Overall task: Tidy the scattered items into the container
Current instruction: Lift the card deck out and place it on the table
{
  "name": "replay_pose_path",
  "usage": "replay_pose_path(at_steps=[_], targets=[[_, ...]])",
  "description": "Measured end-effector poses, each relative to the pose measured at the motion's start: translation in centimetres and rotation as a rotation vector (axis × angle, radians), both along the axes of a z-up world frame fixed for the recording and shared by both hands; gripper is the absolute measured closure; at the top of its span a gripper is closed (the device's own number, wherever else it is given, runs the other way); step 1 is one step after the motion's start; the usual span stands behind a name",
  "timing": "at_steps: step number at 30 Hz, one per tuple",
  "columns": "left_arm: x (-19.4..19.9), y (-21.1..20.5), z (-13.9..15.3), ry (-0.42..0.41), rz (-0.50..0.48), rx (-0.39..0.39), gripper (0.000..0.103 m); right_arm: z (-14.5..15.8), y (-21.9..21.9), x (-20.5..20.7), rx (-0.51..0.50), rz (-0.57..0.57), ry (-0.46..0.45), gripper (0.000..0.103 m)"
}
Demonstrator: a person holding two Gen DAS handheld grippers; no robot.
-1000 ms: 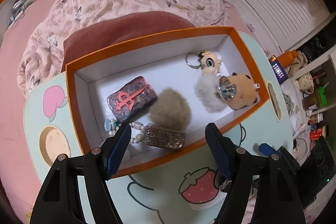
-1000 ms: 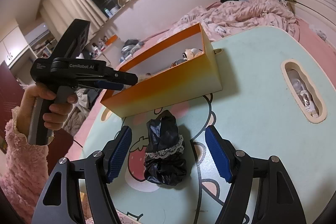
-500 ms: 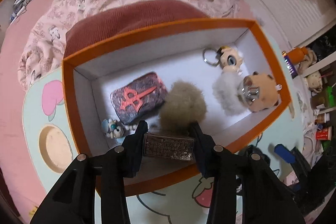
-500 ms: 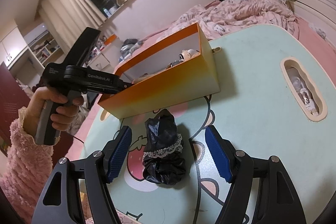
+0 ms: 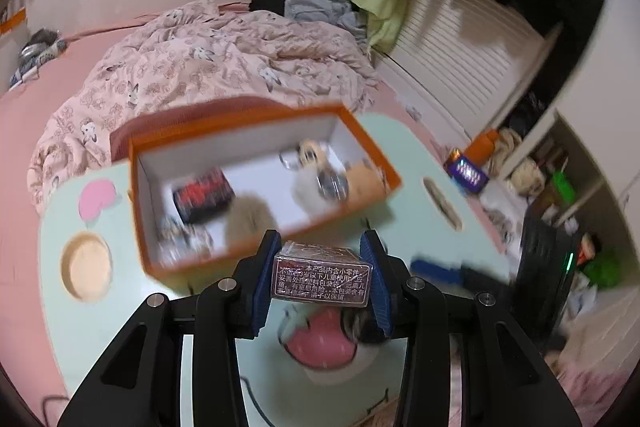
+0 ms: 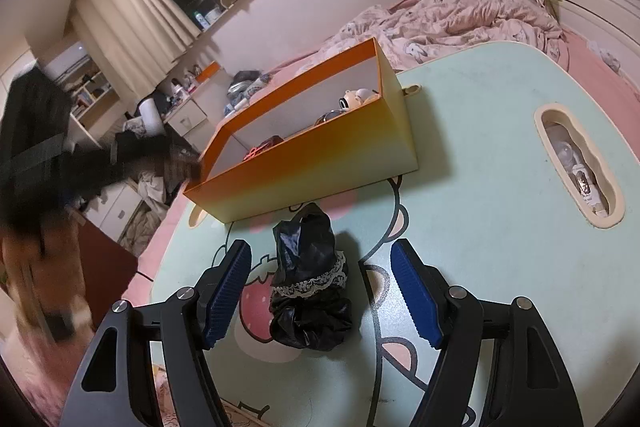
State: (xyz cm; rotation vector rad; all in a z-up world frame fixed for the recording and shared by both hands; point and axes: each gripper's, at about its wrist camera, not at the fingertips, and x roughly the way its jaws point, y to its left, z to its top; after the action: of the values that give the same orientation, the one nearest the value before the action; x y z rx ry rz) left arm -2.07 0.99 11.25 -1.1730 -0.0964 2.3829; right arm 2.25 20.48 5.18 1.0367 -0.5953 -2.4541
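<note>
Small foil-wrapped box (image 5: 322, 275) now clamped between left gripper (image 5: 320, 281) pads, lifted clear of orange container (image 5: 256, 183); second ago it lay inside, near front wall. Jaws closed on it within that second. Looks like removal, contrary to tidying, perhaps repositioning. Container now at 11 o'clock of held box.

Right gripper (image 6: 320, 291) unmoved, jaws wide, empty, flanking black lace scrunchie (image 6: 310, 291) on mint cartoon table (image 6: 480, 187). Bed with pink quilt (image 5: 224, 67) at 12 o'clock beyond; cluttered shelves at 3 o'clock.

Warm, dim indoor light, soft shadows under the orange box (image 6: 320, 163), heavy motion blur leftward, fisheye bending the edges.
</note>
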Motion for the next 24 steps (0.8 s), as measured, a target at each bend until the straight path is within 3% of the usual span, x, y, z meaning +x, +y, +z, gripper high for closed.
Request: replay_pose_path(at_steps=[4,9,11,13,14,15,24], targets=[[2.1,0.5,-3.9,0.030,0.012,0.025,0.061,0.0,0.0,0.0,0.000,0.001,-0.002,0.030],[2.8,0.6,-7.4,0.057,0.066,-0.007,0.060,-0.1,0.2,-0.1,0.000,-0.001,-0.003,0.030],[3.3,0.6,-7.8,0.092,0.074,-0.001,0.060,-0.2,0.2,0.0,0.001,0.001,-0.004,0.030],[3.5,0.9,-8.3,0.081,0.070,-0.032,0.047,-0.2,0.3,0.0,0.002,0.001,-0.005,0.030],[3.5,1.0,-8.6,0.075,0.078,-0.049,0.033,-0.2,0.3,0.0,0.003,0.002,-0.006,0.030],[3.7,0.9,-8.8,0.082,0.087,-0.055,0.030,-0.3,0.3,0.0,0.004,0.002,-0.006,0.030],[6.1,-1.1,-8.5,0.171,0.170,0.033,0.028,-0.3,0.2,0.1,0.008,0.001,-0.007,0.030]])
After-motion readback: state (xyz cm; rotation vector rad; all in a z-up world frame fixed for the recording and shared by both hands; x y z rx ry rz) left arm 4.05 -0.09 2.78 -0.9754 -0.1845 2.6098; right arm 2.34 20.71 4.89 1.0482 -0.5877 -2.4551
